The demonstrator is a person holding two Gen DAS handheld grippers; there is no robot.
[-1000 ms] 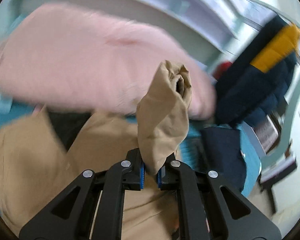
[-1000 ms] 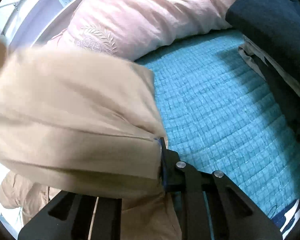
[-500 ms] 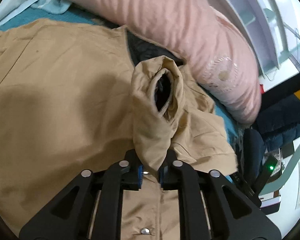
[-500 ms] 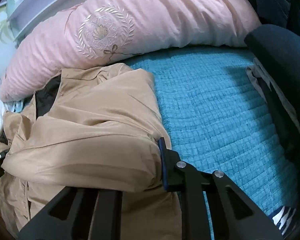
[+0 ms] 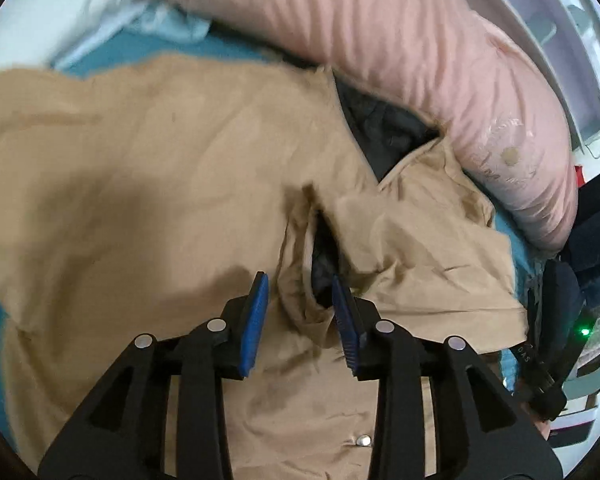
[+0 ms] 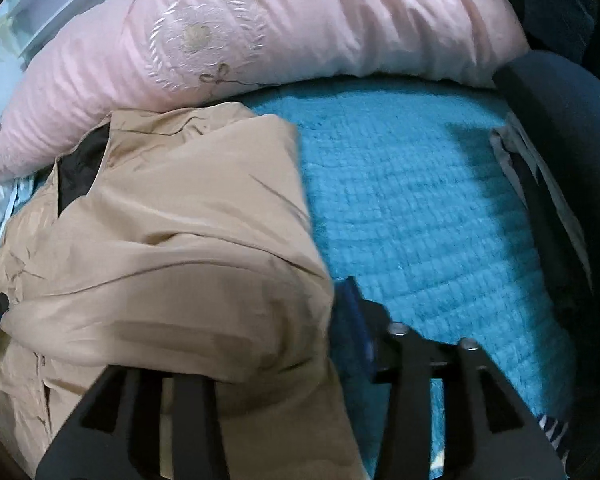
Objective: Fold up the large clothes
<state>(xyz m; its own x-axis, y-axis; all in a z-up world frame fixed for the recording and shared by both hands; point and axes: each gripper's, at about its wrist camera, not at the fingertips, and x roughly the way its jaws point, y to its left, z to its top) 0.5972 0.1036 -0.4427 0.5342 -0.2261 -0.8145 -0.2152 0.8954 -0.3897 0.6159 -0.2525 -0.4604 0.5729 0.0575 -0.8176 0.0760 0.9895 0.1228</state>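
A large tan jacket (image 5: 148, 184) with a dark lining lies spread on the teal bedspread (image 6: 420, 208). In the left wrist view my left gripper (image 5: 299, 280) hovers low over it. Its jaws are opening, and the sleeve cuff (image 5: 312, 256) sits loose between the blue pads (image 5: 256, 312) with a gap on the left side. In the right wrist view a thick fold of the jacket (image 6: 172, 280) is draped over the left finger of my right gripper (image 6: 296, 320) and hides it. Those jaws are opening too, and the right pad (image 6: 354, 320) stands just clear of the cloth.
A long pink pillow (image 6: 280, 28) lies along the head of the bed, right behind the jacket's collar. Dark navy clothes (image 6: 572, 152) are piled at the right edge of the bed. A white bed frame (image 5: 560, 32) rises behind the pillow.
The left gripper came down with the raised sleeve cuff onto the spread jacket, then let go of it. The right gripper's jaws widened off the jacket fold, which has sagged flatter.
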